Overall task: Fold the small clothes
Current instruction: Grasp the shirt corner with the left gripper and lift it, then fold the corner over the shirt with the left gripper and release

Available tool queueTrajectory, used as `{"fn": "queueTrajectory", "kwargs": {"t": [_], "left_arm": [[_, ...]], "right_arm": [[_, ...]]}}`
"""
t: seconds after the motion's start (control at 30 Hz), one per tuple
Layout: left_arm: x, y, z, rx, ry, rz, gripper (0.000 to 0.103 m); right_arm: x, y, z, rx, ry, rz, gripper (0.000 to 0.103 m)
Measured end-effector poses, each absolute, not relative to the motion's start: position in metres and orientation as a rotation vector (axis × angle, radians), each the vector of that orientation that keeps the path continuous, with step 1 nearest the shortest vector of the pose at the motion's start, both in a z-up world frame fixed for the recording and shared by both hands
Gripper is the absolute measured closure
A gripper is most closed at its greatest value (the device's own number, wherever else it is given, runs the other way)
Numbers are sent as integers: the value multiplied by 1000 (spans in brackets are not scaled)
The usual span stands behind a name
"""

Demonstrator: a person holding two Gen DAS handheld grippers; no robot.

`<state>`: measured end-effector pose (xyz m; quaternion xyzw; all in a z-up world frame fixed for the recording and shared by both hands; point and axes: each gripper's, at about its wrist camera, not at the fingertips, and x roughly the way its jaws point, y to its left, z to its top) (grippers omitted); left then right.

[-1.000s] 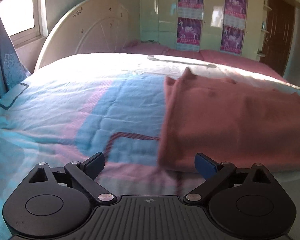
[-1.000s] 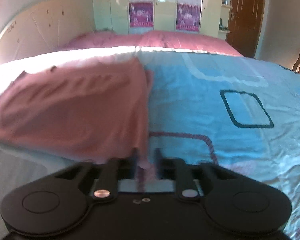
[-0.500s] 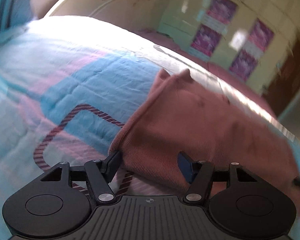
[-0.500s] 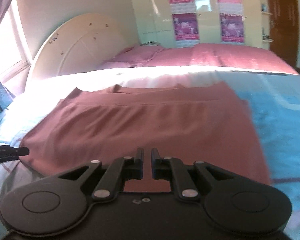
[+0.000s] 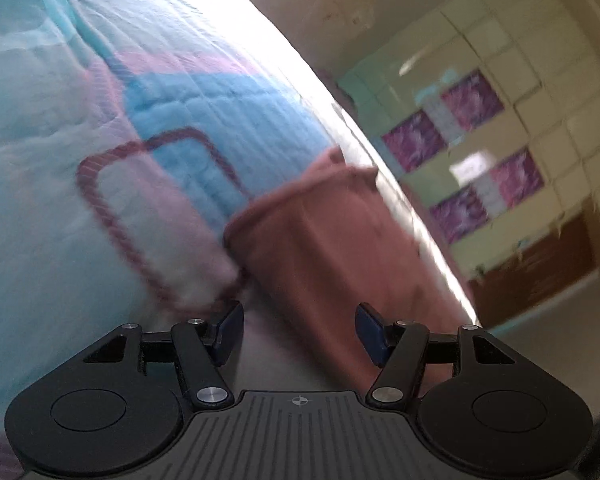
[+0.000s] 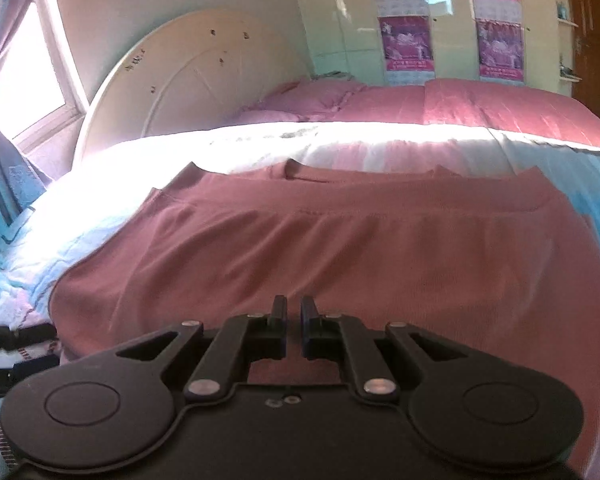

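A dusty-pink garment [image 6: 340, 248] lies flat on the bed, waistband at the far side. In the left wrist view it [image 5: 340, 248] lies ahead and right, its near left corner just beyond the fingers. My left gripper [image 5: 299, 332] is open and empty, tilted, close to that corner. My right gripper [image 6: 294, 316] is shut with a thin gap, over the garment's near edge; I cannot tell whether cloth is pinched. The left gripper also shows at the left edge of the right wrist view [image 6: 16, 344].
The bed has a blue, white and pink quilt [image 5: 100, 160] with a dark red line pattern. A white rounded headboard [image 6: 188, 80] and pink pillows [image 6: 420, 100] stand at the far end. Wardrobe doors with purple posters [image 6: 408, 40] are behind. A window [image 6: 24, 80] is at left.
The left gripper rolled and swung toward the garment's left corner, still open. The right gripper let go of the garment's right edge and moved left to its near edge, staying shut.
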<state>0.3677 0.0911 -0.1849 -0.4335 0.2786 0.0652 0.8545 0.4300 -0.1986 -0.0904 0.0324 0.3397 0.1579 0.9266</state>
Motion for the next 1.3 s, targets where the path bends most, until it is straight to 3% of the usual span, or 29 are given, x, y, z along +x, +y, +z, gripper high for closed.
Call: {"fn": "queueTrajectory", "kwargs": {"t": [0.13, 0.17, 0.2, 0.47, 0.6, 0.77, 0.83, 1.1, 1.3], "left_arm": [[407, 109, -196, -1002, 517, 152, 42], [414, 112, -198, -1020, 502, 153, 47], [422, 112, -200, -1023, 506, 148, 93], [424, 108, -209, -1025, 499, 123, 90], [431, 114, -217, -1088, 497, 117, 79], [455, 114, -214, -1055, 532, 124, 79], [464, 112, -211, -1004, 552, 115, 86], [482, 90, -153, -856, 489, -18, 89], [502, 11, -92, -704, 486, -193, 89]], "right_arm": [[431, -195, -91, 85, 714, 283, 99], [431, -192, -90, 81, 717, 273, 102], [432, -189, -90, 74, 721, 264, 102], [448, -160, -94, 17, 724, 210, 102], [458, -154, -104, 13, 795, 155, 102], [455, -149, -100, 19, 781, 157, 102], [457, -144, -108, -19, 811, 146, 102], [463, -146, -109, 6, 818, 148, 102], [448, -212, -89, 298, 730, 145, 97]]}}
